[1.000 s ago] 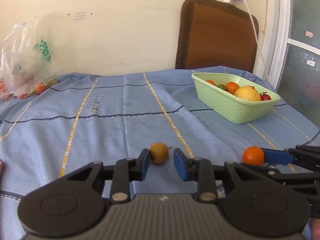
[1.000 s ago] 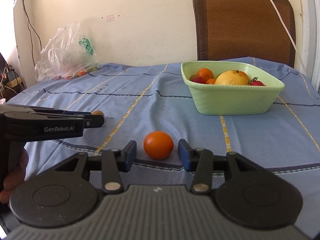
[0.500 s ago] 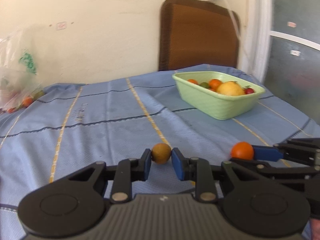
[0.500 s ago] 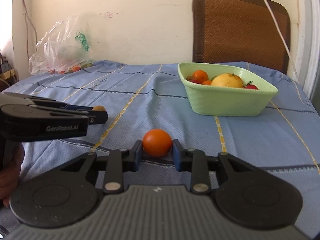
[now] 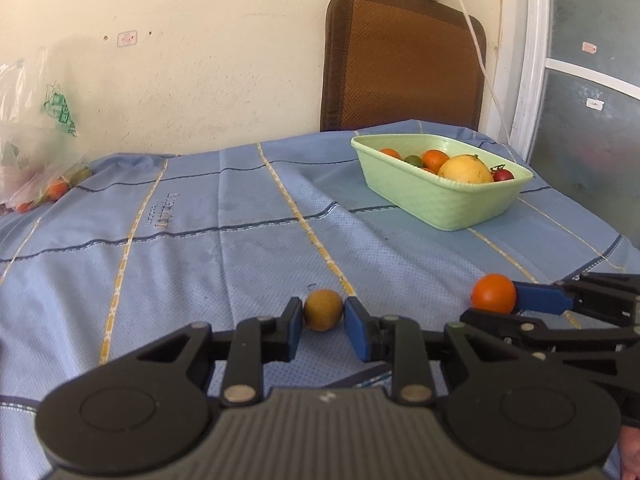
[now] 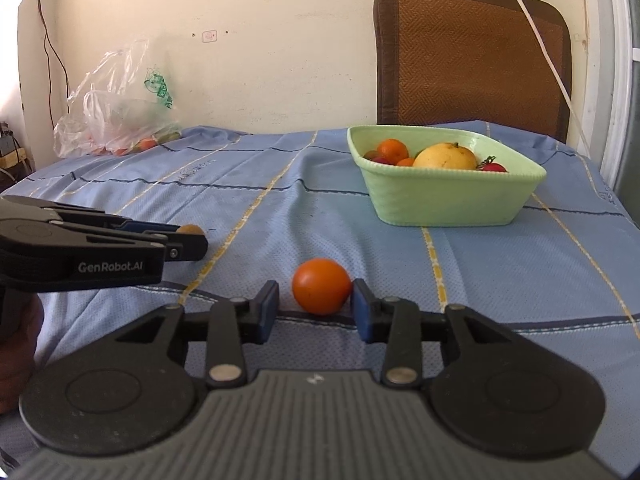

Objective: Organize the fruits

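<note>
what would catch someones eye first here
Probably the green basket heaped with fruit at the far right of the blue tablecloth, below the brown chair back. Nearer, the right claw brackets an orange fruit, with a gap showing on the left side, and the left claw flanks a small brownish fruit. A plastic bag slumps at the far left.

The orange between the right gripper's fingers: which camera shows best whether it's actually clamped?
The right wrist view. There the orange sits between both fingers of the right gripper, touching the right pad, a gap at the other. The left wrist view shows it side-on, one pad against it.
</note>
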`<act>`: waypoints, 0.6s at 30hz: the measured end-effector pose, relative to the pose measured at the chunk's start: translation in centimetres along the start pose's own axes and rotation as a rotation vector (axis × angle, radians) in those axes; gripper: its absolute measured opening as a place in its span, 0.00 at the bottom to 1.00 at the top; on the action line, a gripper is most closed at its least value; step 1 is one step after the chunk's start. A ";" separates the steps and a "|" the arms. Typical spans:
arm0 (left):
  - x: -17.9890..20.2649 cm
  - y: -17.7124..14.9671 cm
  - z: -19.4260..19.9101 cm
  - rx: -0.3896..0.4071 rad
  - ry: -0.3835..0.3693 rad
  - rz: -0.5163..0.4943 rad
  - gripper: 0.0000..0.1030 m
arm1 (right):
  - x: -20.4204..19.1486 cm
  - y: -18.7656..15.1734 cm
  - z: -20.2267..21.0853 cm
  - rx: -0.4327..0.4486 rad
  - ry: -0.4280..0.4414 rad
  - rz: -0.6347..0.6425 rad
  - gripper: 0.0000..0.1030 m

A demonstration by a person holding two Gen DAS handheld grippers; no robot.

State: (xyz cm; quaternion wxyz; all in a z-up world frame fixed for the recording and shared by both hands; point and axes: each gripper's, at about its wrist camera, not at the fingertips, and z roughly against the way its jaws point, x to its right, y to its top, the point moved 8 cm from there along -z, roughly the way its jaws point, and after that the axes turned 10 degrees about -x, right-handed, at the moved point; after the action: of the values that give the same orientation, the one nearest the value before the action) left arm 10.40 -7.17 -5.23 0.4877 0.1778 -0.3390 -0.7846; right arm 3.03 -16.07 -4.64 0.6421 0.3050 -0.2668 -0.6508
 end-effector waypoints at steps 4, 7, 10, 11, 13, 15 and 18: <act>0.2 -0.1 0.0 0.000 0.008 -0.011 0.23 | 0.4 0.0 0.2 0.005 0.030 -0.030 0.41; 0.0 -0.1 0.1 0.003 -0.012 0.000 0.24 | 0.3 0.0 0.2 0.004 0.030 -0.029 0.41; -0.2 -0.1 0.1 0.008 -0.028 0.014 0.24 | 0.4 0.1 0.2 0.004 0.031 -0.027 0.41; -0.2 -0.1 0.1 0.006 -0.034 0.014 0.24 | 0.5 0.1 0.2 0.003 0.035 -0.033 0.41; -0.1 -0.1 0.0 0.001 -0.040 0.013 0.28 | 0.7 0.1 0.1 0.002 0.040 -0.040 0.41; 0.0 -0.1 0.0 0.000 -0.037 0.010 0.28 | 0.6 0.1 0.2 0.004 0.040 -0.039 0.41; 0.2 -0.1 0.0 0.002 -0.022 0.003 0.28 | 0.8 0.1 0.2 0.009 0.041 -0.039 0.41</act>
State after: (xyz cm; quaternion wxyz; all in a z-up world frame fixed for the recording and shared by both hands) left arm 10.29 -7.29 -5.32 0.4847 0.1693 -0.3453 -0.7856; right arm 2.96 -16.87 -4.43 0.6333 0.3264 -0.2506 -0.6554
